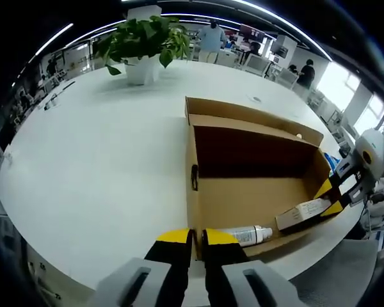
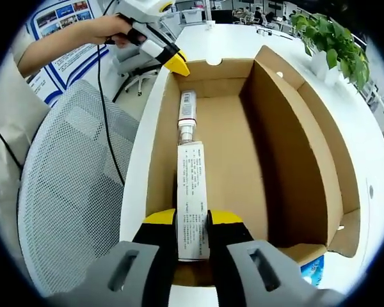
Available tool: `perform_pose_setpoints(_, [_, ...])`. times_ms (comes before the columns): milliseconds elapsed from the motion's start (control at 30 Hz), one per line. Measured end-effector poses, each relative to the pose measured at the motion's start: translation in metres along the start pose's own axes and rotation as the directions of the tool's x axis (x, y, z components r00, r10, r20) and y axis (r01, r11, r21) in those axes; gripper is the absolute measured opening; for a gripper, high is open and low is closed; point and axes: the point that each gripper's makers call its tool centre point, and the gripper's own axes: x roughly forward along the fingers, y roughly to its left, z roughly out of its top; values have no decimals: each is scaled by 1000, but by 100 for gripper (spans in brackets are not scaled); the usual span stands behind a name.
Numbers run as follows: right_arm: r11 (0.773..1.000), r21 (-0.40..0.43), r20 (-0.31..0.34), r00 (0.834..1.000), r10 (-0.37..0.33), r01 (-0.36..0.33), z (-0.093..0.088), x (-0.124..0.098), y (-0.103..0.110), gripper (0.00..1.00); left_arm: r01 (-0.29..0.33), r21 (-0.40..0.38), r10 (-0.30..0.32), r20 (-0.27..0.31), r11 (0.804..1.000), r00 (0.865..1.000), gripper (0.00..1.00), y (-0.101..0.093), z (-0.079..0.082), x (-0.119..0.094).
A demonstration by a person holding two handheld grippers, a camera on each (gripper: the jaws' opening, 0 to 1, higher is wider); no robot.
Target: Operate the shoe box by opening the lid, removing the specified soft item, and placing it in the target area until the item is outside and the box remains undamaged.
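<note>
An open cardboard shoe box (image 2: 243,147) is being worked at the white bench's (image 1: 102,166) edge — the right tool (image 2: 192,233) is clamped on a slim white carton (image 2: 192,198) inside it, a spray bottle (image 2: 187,118) lying just beyond. The left tool (image 1: 196,238), jaws nearly shut, is pinching the box's near wall. Broad bench is left open toward a potted plant (image 1: 144,41).

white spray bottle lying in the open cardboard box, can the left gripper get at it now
Probably yes: the white spray bottle lies just beyond the left gripper, lid open, only the open cardboard box wall between.
</note>
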Motion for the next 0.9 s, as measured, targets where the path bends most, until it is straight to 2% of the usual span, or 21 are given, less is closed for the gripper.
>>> perform_pose_setpoints(467, [1000, 5, 36, 999, -29, 29, 8, -12, -2, 15, 5, -2, -5, -1, 1000, 1000, 6, -1, 0, -1])
perform_pose_setpoints(900, [997, 24, 99, 992, -77, 75, 21, -50, -8, 15, 6, 6, -6, -13, 1000, 1000, 6, -1, 1, 1])
